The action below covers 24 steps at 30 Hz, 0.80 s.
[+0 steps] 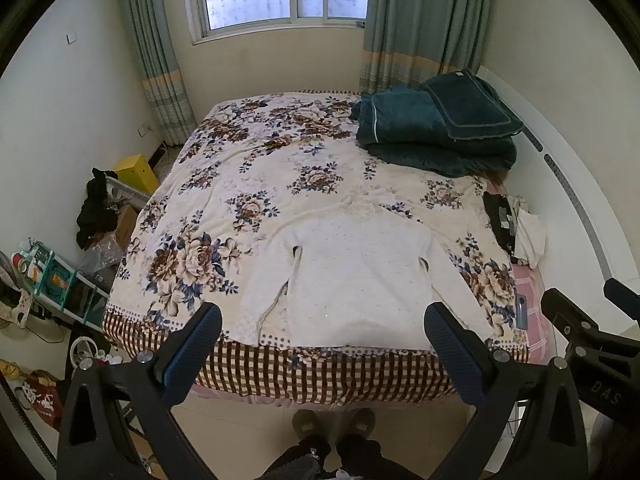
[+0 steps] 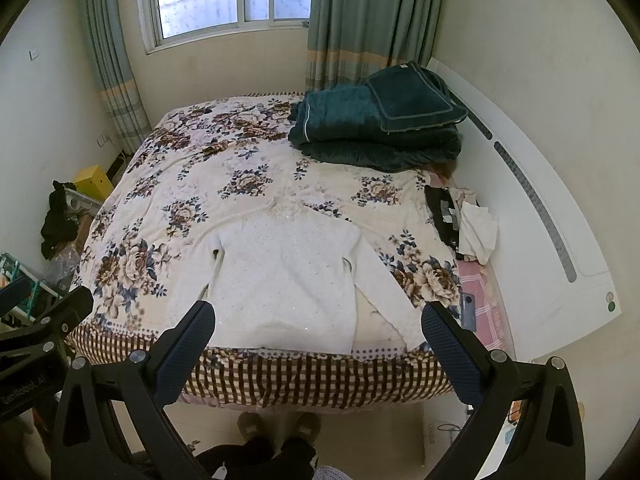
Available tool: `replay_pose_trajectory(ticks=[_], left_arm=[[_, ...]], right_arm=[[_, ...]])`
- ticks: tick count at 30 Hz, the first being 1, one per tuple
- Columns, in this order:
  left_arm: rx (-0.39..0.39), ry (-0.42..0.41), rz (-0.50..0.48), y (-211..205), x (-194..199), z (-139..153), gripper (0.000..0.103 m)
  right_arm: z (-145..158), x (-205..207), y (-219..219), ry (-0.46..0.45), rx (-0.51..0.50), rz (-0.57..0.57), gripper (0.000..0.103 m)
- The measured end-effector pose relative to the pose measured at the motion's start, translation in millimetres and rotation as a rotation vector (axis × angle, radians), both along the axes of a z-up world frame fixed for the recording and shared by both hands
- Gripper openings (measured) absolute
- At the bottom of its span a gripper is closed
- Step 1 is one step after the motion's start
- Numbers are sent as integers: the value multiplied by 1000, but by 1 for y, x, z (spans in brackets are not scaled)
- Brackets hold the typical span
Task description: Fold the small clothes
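Note:
A small white long-sleeved sweater (image 1: 352, 276) (image 2: 288, 276) lies spread flat on the floral bedspread (image 1: 248, 184) (image 2: 188, 184), collar toward the window, hem at the near bed edge, sleeves angled down along both sides. My left gripper (image 1: 324, 320) hangs open above the near bed edge, holding nothing, its fingers framing the hem. My right gripper (image 2: 318, 318) is open too, empty, over the same edge. Part of the right tool (image 1: 580, 332) shows at the right of the left wrist view, and part of the left tool (image 2: 44, 328) at the left of the right wrist view.
A folded dark teal blanket (image 1: 436, 128) (image 2: 376, 128) sits at the far right of the bed. A pile of black and white clothes (image 1: 512, 224) (image 2: 464, 224) and a phone (image 1: 521, 312) (image 2: 468, 312) lie along the right side. The person's slippered feet (image 1: 332, 424) stand at the bed's foot. Clutter fills the floor at left.

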<state>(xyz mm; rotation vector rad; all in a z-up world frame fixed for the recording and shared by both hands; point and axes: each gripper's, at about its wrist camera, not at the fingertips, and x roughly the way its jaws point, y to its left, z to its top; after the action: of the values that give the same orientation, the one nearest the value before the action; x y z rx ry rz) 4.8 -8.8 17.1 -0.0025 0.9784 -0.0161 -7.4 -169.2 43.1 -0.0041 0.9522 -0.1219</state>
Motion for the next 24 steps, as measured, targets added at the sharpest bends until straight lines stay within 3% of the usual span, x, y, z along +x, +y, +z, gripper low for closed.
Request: replay_pose_trajectory(ticks=[24], left_arm=[[-2,-5,-3,-1,0,3,103]], right_arm=[[9,-3,-1,-7,-1,-1,103]])
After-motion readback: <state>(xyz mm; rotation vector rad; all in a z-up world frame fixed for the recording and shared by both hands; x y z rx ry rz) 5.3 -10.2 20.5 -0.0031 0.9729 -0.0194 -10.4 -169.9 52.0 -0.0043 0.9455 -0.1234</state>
